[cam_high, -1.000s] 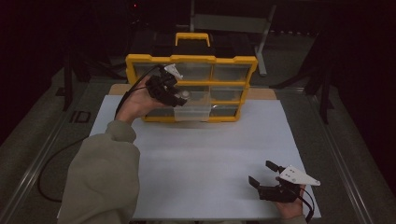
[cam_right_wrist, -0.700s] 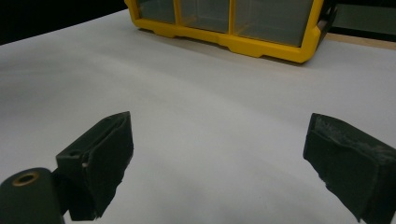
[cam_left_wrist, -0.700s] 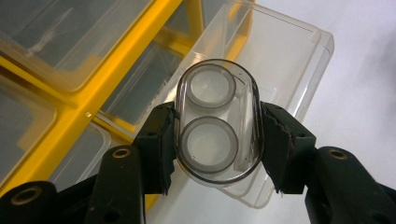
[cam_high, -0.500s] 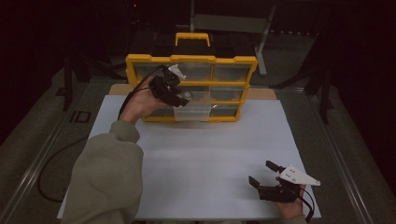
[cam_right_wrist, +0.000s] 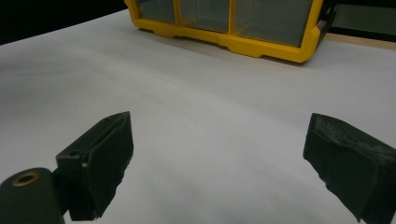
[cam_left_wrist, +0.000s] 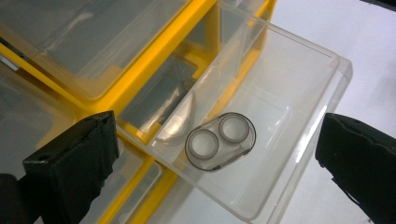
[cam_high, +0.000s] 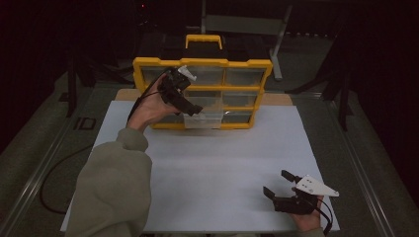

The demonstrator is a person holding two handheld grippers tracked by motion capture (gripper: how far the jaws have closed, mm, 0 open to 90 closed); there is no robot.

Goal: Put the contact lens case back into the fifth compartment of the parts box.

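Observation:
A yellow drawer organizer stands at the far side of the white mat. Its lower middle clear drawer is pulled out. A small clear two-well lens case lies on the floor of the drawer. My left gripper hangs over that drawer. Its jaws have just been opening and stand wide apart, with the case below the gap and untouched by the left gripper. My right gripper rests low at the mat's near right, open with nothing between its jaws; the right gripper faces the organizer.
The white mat covers the table between the hands. The other clear drawers of the organizer are pushed in. A black cable trails off the table's left side. Dark stands and frames surround the table.
The left gripper's jaws have spread apart above the pulled-out drawer. Both hands keep their places.

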